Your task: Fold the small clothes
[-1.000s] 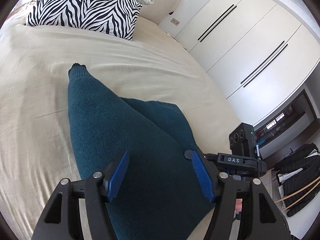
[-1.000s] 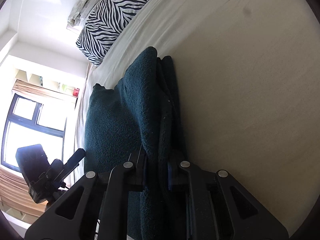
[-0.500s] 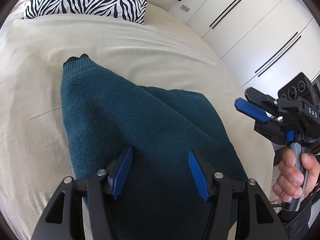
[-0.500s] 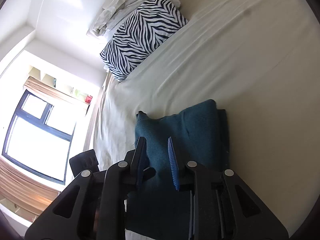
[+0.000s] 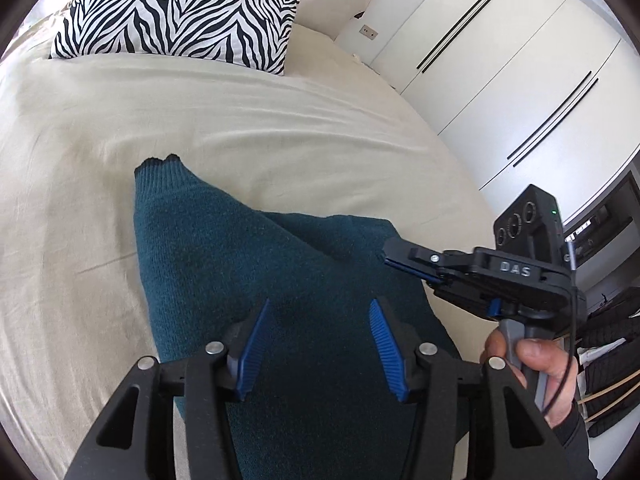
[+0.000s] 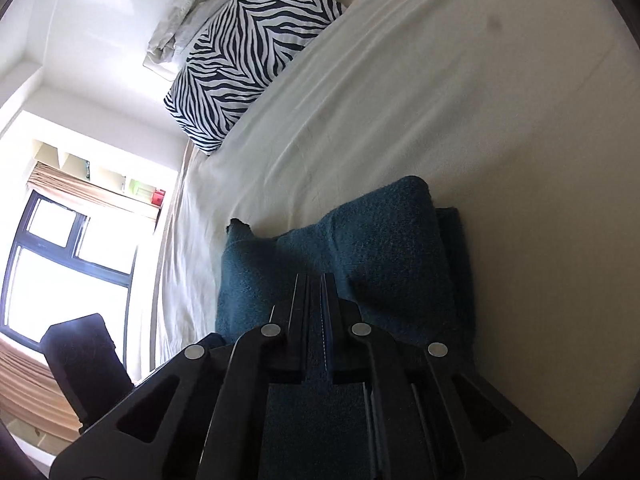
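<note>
A: The bed (image 5: 120, 128), in a cream sheet, carries a teal knit sweater (image 5: 248, 272) folded near its foot, well below the zebra-print pillow (image 5: 180, 12).

B: Any writing?

A: "DAS" on the right gripper (image 5: 390, 258), jaws closed on nothing. Only the right wrist view shows the window (image 6: 60, 248).

B: The left gripper (image 5: 316, 344)?

A: Above the sweater, jaws closing, pads clear of the knit.

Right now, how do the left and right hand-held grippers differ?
The left hand-held gripper has its jaws apart and closing over the sweater, gripping nothing; the right hand-held gripper is shut and empty. The left sits low over the knit; the right is raised off it. Both point toward the zebra pillow.
</note>
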`<state>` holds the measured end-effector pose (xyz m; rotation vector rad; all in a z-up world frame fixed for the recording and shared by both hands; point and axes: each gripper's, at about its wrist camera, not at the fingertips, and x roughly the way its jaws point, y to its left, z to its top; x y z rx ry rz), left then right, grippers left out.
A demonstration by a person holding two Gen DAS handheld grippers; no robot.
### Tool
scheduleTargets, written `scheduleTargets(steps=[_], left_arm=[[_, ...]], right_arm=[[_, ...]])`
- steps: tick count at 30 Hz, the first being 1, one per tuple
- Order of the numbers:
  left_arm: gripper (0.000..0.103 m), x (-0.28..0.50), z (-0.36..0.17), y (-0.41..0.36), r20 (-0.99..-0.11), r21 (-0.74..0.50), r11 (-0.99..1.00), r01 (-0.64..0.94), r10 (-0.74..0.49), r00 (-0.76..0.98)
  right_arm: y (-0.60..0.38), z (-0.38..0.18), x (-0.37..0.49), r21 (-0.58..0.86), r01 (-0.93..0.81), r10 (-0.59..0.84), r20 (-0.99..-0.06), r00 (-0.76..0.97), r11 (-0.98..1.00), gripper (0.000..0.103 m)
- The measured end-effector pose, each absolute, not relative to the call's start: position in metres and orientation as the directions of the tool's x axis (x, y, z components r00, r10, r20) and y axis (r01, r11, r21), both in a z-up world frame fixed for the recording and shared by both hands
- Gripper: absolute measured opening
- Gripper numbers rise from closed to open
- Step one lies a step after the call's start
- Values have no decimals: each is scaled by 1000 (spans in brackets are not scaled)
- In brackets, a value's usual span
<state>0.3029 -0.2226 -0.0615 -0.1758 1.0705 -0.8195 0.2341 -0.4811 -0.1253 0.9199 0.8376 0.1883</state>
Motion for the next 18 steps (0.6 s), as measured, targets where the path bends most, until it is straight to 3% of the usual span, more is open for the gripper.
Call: scheduleTargets(steps=[2, 4, 7, 14, 18], left_arm=[[51, 308, -84, -226, -727, -512, 706, 489, -660, 190], [46, 309, -92, -223, -712, -510, 702, 498, -669, 214], [42, 309, -90, -222, -722, -511, 708, 488, -662, 204], [44, 252, -46, -195, -679, -525, 683, 508, -696, 234], [49, 196, -50, -188, -693, -476, 679, 559, -681, 237]], right_arm=[[-480, -125, 229, 751, 185, 488, -573, 659, 633, 6], [-482, -146, 228, 691, 253, 457, -664, 591, 677, 6], [-497, -167, 211, 765, 254, 512, -600, 614, 592, 1], [-486, -108, 138, 785, 152, 513, -525, 680, 601, 9], [-463, -114, 97, 789, 112, 564, -523, 638, 604, 9]])
